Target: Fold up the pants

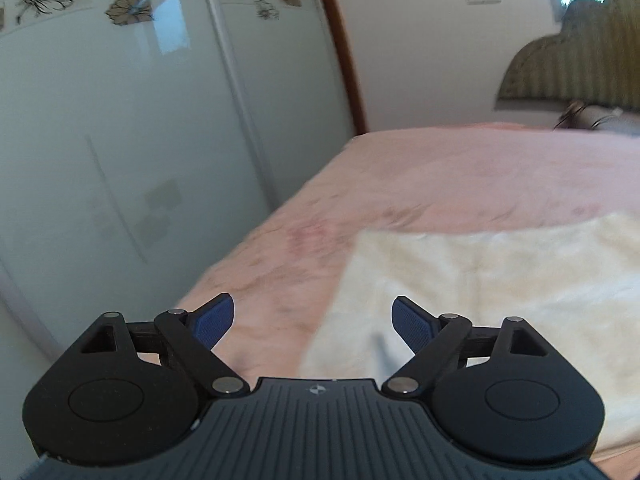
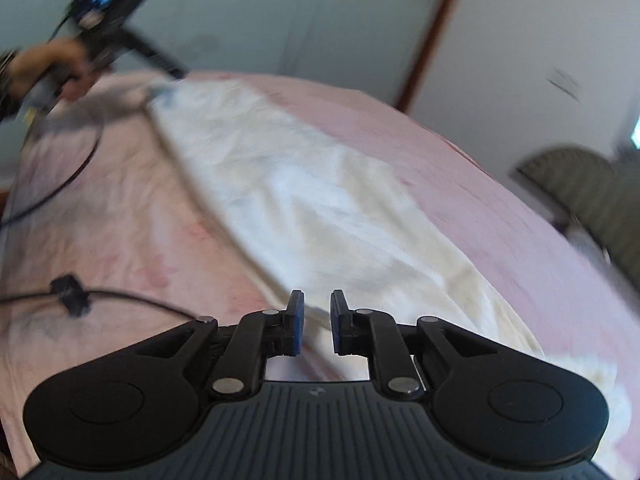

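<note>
The right gripper (image 2: 316, 322) hangs nearest, its two blue-padded jaws a narrow gap apart with nothing pinched, just above the near end of the pants (image 2: 304, 200). One pair of pants, cream-white and softly creased, lies flat in a long strip along the pink bed (image 2: 500, 208), running from the near edge toward the far left corner. Two black cables (image 2: 132, 298) trail over the sheet near the left edge. Farther off, the left gripper (image 1: 312, 322) is spread wide and empty over the pants' edge, carried by one hand (image 2: 60, 66). Beyond stand a flowered wardrobe (image 1: 120, 120) and one ribbed headboard (image 1: 580, 68).
</note>
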Demonstrator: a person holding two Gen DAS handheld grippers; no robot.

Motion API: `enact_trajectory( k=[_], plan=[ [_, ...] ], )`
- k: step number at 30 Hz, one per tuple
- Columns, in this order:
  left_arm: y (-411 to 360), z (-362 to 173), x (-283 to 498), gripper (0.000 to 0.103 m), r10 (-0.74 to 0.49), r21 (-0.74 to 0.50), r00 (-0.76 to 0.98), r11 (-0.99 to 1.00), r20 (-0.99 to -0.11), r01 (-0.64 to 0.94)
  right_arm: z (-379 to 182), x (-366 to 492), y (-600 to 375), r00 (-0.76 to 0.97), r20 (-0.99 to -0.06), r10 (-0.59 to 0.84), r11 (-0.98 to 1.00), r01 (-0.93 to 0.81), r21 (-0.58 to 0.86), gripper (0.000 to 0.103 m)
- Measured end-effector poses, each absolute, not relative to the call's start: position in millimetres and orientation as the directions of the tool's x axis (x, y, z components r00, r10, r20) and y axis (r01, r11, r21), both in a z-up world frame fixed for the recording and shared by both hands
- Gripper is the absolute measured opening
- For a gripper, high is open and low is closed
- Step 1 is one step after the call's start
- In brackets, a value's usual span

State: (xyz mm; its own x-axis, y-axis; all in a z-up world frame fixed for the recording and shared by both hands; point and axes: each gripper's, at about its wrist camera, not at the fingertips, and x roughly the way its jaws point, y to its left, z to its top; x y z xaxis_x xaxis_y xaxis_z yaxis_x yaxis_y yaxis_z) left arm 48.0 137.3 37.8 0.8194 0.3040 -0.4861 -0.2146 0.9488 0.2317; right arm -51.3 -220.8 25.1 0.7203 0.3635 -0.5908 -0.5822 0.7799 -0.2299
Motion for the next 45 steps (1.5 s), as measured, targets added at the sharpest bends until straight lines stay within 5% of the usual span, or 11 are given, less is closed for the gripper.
enact_trajectory(
  k=[7, 14, 19, 21, 23, 25, 35, 37, 38, 41, 45],
  plan=[
    [17.9, 41.8, 37.3, 0.088, -0.143, 0.175, 0.847, 0.948, -0.512, 0.266, -8.2, -32.9, -318.1, 0.753, -0.658, 0.012, 0.988, -0.112, -0.110, 0.014],
    [-109.2, 10.0, -1.0, 0.074, -0.554, 0.141, 0.624, 0.675, -0.552, 0.724, 4.1, -72.9, -376.3, 0.766, -0.643, -0.003, 0.998, 0.042, 0.045, 0.016],
    [-150.3, -20.3, 2.4, 0.062, -0.611, 0.105, 0.539, 0.600, -0.581, 0.793, 36.6, -41.8, -404.6, 0.824, -0.558, -0.101, 0.991, 0.135, 0.021, 0.018],
    [-157.6, -31.6, 9.2, 0.059, -0.600, 0.094, 0.543, 0.616, -0.588, 0.782, 46.2, -17.6, -411.3, 0.842, -0.531, -0.094, 0.988, 0.144, 0.054, 0.028],
    [-157.8, -40.4, 10.8, 0.055, -0.587, 0.103, 0.559, 0.630, -0.585, 0.769, 50.0, 16.6, -421.3, 0.849, -0.522, -0.081, 0.980, 0.163, 0.113, 0.058],
    [-157.6, -44.3, 13.4, 0.055, -0.595, 0.093, 0.562, 0.635, -0.575, 0.767, 49.1, 51.1, -427.8, 0.843, -0.532, -0.086, 0.969, 0.195, 0.152, 0.067],
    [-156.0, -43.8, 19.0, 0.061, -0.631, 0.018, 0.528, 0.632, -0.568, 0.775, -5.5, 186.3, -419.9, 0.593, -0.753, -0.284, 0.946, 0.300, -0.120, 0.067],
    [-157.1, -42.7, 19.1, 0.065, -0.638, 0.020, 0.524, 0.624, -0.565, 0.781, -11.9, 186.3, -423.0, 0.594, -0.758, -0.269, 0.951, 0.286, -0.114, 0.065],
    [-157.4, -42.6, 18.0, 0.066, -0.639, 0.025, 0.524, 0.621, -0.563, 0.784, -11.8, 183.7, -425.3, 0.602, -0.755, -0.261, 0.952, 0.288, -0.100, 0.048],
    [-159.5, -42.6, 15.4, 0.068, -0.642, 0.042, 0.529, 0.613, -0.555, 0.789, -6.2, 167.7, -432.0, 0.630, -0.730, -0.265, 0.946, 0.315, -0.071, 0.017],
    [-159.3, -43.2, 17.1, 0.066, -0.651, 0.035, 0.528, 0.612, -0.546, 0.790, 10.4, 130.5, -453.5, 0.719, -0.663, -0.209, 0.926, 0.364, 0.102, 0.011]
  ],
)
